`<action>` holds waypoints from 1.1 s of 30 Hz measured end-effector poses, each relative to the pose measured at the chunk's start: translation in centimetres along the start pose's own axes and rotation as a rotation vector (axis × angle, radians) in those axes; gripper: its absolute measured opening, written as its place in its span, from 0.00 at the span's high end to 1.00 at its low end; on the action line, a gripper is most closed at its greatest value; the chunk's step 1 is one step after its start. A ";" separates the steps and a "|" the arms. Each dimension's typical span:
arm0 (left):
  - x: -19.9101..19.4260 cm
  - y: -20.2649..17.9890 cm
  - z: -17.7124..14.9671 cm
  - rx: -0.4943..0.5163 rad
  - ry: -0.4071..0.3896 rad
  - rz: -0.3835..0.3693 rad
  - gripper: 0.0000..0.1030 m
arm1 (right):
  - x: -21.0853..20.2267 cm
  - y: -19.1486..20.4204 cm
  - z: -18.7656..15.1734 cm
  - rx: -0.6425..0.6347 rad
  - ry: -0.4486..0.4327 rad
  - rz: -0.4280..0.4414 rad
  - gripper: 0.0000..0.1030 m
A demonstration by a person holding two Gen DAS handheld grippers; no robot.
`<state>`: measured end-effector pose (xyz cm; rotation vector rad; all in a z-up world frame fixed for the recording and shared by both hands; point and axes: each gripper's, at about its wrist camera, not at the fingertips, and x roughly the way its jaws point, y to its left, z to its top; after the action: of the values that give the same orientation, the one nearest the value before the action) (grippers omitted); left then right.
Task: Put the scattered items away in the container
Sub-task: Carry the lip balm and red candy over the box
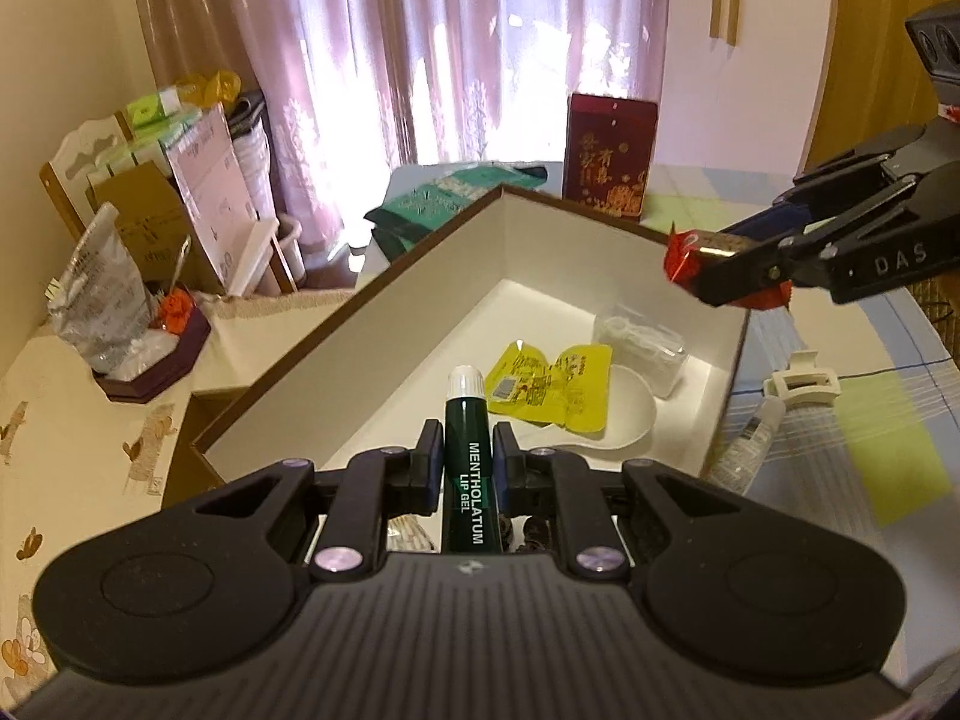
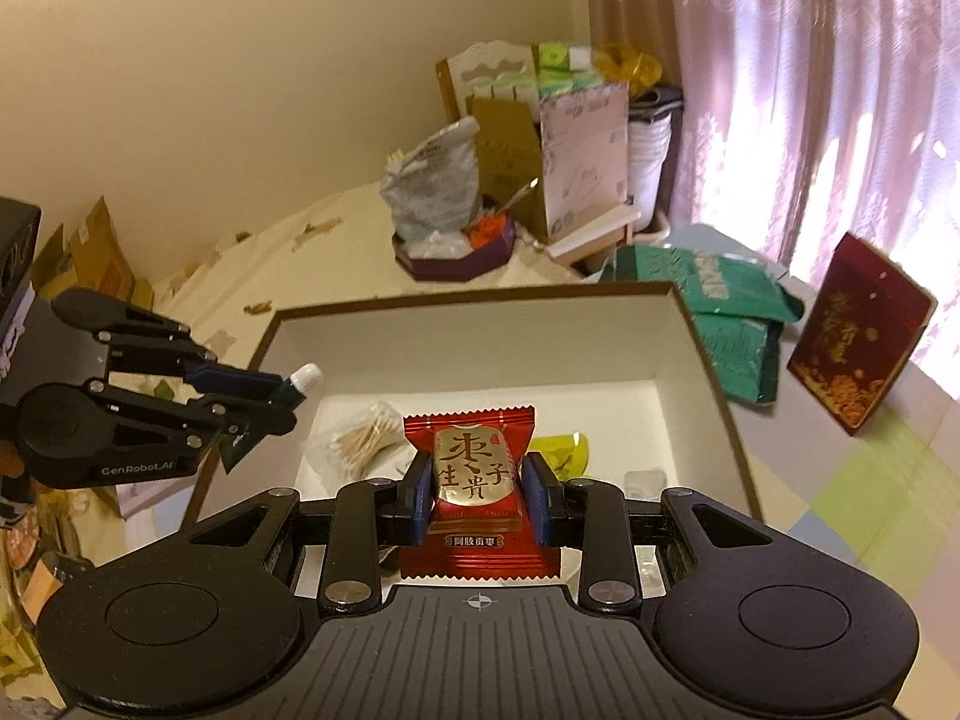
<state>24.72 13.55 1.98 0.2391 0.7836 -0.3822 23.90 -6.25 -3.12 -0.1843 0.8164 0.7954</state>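
Box at 12 o'clock below both; left hand-held gripper clamps lip gel tube lengthwise, right hand-held gripper pinches red candy packet.

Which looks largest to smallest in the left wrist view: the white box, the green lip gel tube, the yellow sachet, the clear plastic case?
1. White box, largest by far.
2. Green lip gel tube, though nearness to the camera enlarges it.
3. Yellow sachet and clear plastic case look alike, so unranked.
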 end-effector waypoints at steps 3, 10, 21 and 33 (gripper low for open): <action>1.3 0.4 0.0 0.005 0.022 -0.007 0.87 | 1.4 -0.4 0.0 0.004 0.025 0.002 0.67; 4.3 1.2 0.0 0.014 0.074 -0.028 0.87 | 3.8 -1.7 -0.3 0.029 0.074 0.004 0.67; 8.3 2.1 -0.9 0.044 0.208 -0.089 0.87 | 6.8 -2.8 -0.6 0.055 0.137 0.017 0.67; 10.0 3.0 -2.1 0.060 0.303 -0.111 0.87 | 9.0 -1.7 -1.2 0.016 0.211 0.065 0.67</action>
<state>31.11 14.59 -6.46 0.3153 1.0875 -0.4814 28.21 -2.88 -10.60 -0.2311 1.0317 0.8390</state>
